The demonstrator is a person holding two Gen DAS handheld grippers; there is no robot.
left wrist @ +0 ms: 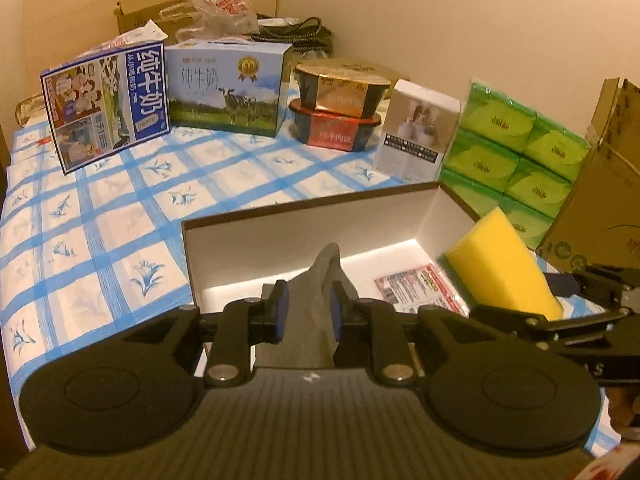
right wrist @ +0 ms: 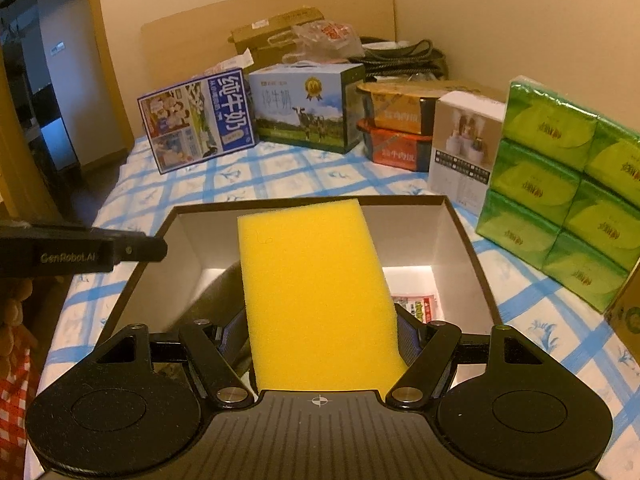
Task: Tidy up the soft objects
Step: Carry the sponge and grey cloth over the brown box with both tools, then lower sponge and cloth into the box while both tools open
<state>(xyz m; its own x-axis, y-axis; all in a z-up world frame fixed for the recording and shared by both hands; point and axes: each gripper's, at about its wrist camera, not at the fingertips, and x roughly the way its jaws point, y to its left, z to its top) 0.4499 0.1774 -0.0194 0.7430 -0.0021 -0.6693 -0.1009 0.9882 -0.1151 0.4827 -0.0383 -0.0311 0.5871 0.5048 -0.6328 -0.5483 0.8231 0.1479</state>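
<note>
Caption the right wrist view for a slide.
Right hand-held gripper holding a yellow sponge over the open box on the checked tablecloth.

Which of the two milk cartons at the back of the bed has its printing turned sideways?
The dark blue milk carton with cartoon pictures, leftmost in the row. Its large white characters run sideways, while the pale blue cow-picture carton beside it reads upright.
</note>
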